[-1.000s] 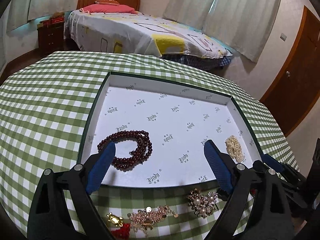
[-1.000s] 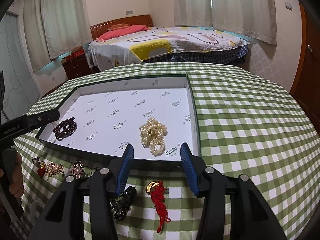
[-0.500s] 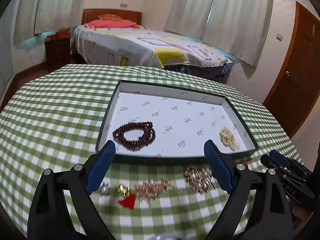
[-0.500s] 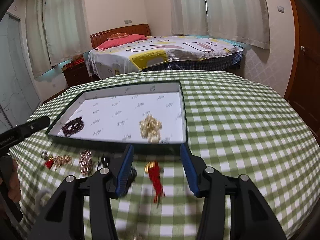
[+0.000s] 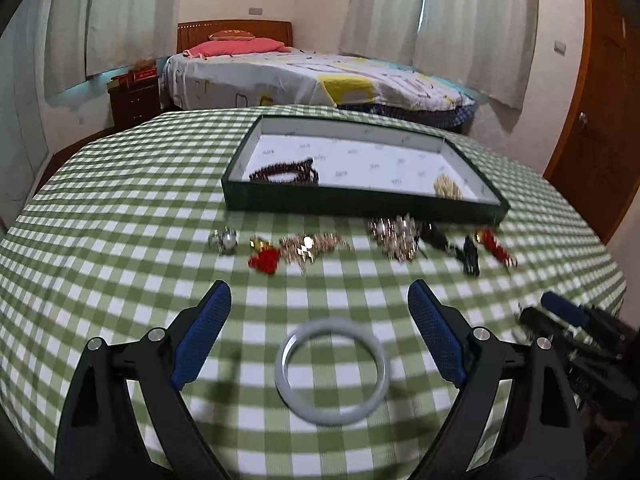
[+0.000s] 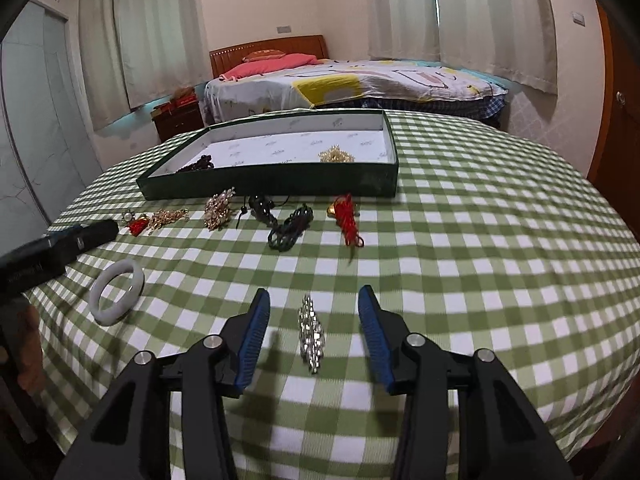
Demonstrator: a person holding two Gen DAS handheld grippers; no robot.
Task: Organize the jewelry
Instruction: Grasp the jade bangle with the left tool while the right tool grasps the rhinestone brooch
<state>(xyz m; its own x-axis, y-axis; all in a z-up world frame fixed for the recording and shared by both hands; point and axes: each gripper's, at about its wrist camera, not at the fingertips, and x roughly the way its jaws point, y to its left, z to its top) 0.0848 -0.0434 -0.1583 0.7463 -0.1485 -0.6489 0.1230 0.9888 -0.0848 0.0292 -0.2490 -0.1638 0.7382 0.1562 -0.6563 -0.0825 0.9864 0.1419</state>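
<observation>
Bare checked tablecloth (image 6: pixel 500 240) lies open at three o'clock of the right gripper (image 6: pixel 314 312) — nothing stands there. Between its spread jaws a silver chain bracelet (image 6: pixel 311 334) lies untouched. At twelve o'clock a row of trinkets, red tassel (image 6: pixel 348 220) to black cord (image 6: pixel 290 228), bars the way to the green tray (image 6: pixel 280 180). The left gripper (image 5: pixel 320 312), jaws wide, has the pale bangle (image 5: pixel 332 372) lying in its gap; at nine o'clock the cloth is free.
</observation>
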